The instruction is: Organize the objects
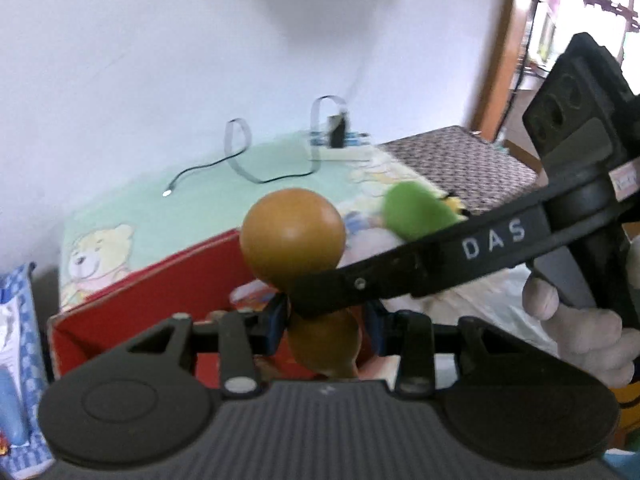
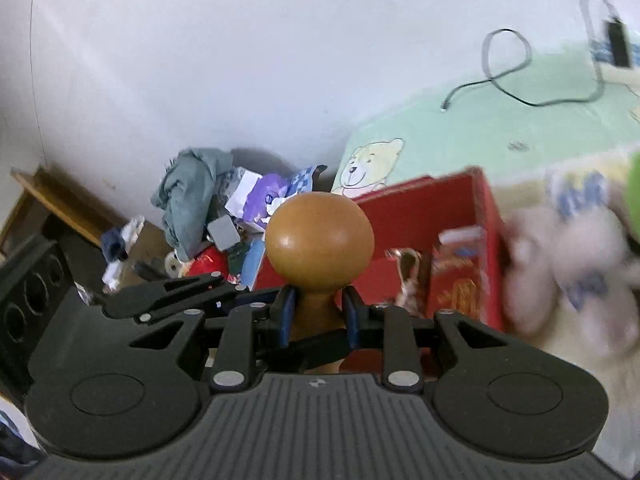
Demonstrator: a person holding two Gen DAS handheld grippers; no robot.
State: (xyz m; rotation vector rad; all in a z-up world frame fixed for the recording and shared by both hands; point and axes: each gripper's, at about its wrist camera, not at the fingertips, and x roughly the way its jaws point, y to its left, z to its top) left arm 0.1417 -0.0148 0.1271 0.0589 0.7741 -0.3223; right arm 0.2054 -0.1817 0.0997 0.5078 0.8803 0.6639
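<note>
White wall behind, bed with a mint bear-print sheet (image 1: 208,184), red box (image 1: 168,280) at the bed's edge.

Left wrist view: left gripper (image 1: 326,330) clamped on the lower bulb of a brown wooden gourd (image 1: 294,232). Upper bulb sits at 12 o'clock from the jaws, box behind it. The right gripper (image 1: 312,300) comes in from 3 o'clock across the gourd's neck; the gloved hand (image 1: 576,320) holding it is at the right edge. Green plush (image 1: 416,210) at 1 o'clock, cable (image 1: 240,160) further back on the sheet.

Right wrist view: right gripper (image 2: 318,312) closed on the gourd (image 2: 320,236) neck, pads tight on both sides, bulb straight ahead. Left gripper (image 2: 160,300) visible at 9 o'clock. Box (image 2: 484,216) at 2 o'clock, some items already in it. Clutter pile (image 2: 224,216) at 11 o'clock by the wall. Pale plush (image 2: 568,272) at 3 o'clock, blurred.

Step, my read — gourd carried two-handed, both grippers angled down, held above the box. Next: line it up over free space in the box, lower, then release both.
</note>
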